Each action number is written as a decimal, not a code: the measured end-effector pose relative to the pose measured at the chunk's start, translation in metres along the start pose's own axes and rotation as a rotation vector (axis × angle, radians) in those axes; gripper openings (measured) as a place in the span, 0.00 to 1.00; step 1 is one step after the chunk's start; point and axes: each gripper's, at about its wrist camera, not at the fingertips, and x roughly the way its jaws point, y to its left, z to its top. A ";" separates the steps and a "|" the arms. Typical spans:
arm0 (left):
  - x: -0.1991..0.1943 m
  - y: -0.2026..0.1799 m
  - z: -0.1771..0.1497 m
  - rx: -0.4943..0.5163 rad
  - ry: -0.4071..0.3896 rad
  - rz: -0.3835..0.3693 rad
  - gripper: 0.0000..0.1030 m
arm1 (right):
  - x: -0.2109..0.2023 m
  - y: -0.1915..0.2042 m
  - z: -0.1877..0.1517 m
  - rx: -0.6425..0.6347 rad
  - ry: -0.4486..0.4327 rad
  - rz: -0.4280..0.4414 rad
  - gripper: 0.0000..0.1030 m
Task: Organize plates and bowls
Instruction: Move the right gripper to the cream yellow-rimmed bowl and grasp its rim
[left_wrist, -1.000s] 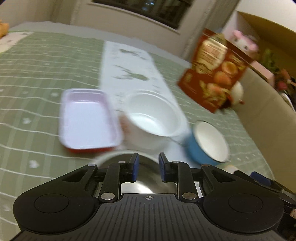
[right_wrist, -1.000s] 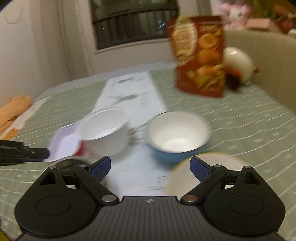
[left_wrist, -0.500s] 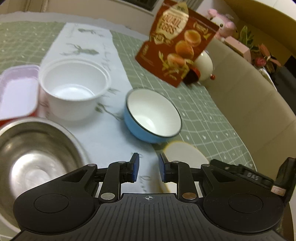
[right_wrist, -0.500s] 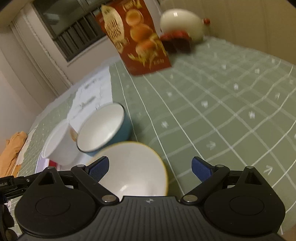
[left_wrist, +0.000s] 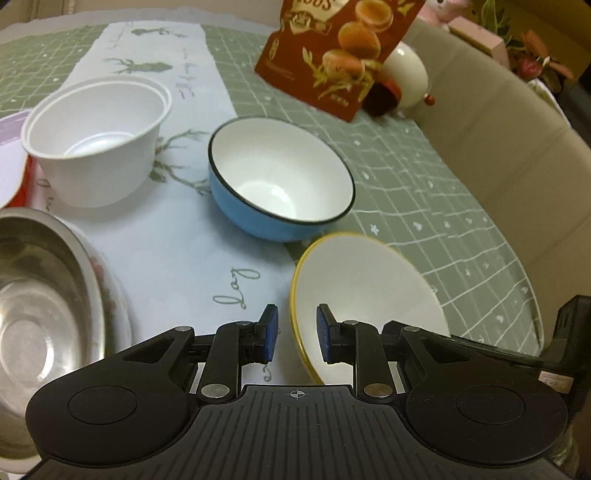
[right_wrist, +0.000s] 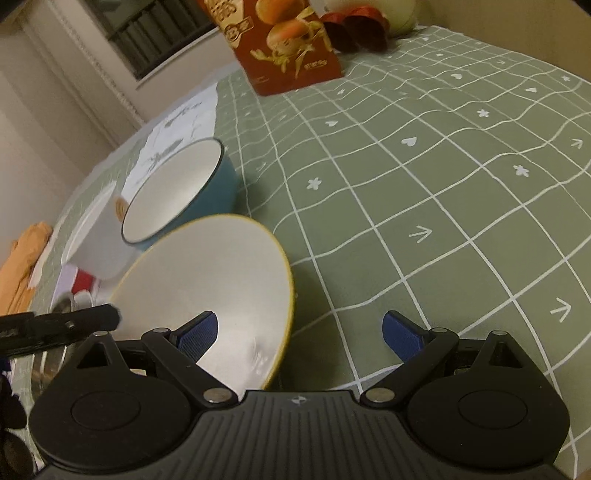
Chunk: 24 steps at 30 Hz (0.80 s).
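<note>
A yellow-rimmed white bowl (left_wrist: 365, 291) sits tilted on the table; its near rim lies between the fingers of my left gripper (left_wrist: 294, 334), which are narrowly apart and not pressing it. It also shows in the right wrist view (right_wrist: 214, 284), where my right gripper (right_wrist: 301, 332) is wide open astride its right rim. A blue bowl (left_wrist: 280, 184) with a white inside stands just beyond, also in the right wrist view (right_wrist: 177, 195). A white plastic tub (left_wrist: 96, 136) and a steel bowl (left_wrist: 48, 295) are at the left.
A red snack bag (left_wrist: 340, 51) and a white round figure (left_wrist: 406, 77) stand at the back. A pink-and-red tray (left_wrist: 11, 147) lies at the far left. A green checked cloth (right_wrist: 424, 177) covers the table, with a beige sofa (left_wrist: 517, 147) to the right.
Both grippers have swung right and closed in on the yellow-rimmed bowl. Its rim now lies between my left fingers; the right jaws now straddle its edge.
</note>
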 end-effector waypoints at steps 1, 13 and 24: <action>0.003 -0.001 -0.001 0.001 0.002 0.003 0.24 | 0.002 -0.002 0.000 0.000 0.012 0.010 0.99; 0.018 -0.001 -0.009 -0.057 0.005 -0.022 0.20 | 0.003 0.007 0.001 -0.112 0.052 0.040 0.98; 0.006 0.007 -0.014 -0.047 0.025 -0.060 0.16 | 0.006 0.034 -0.004 -0.154 -0.029 -0.001 0.52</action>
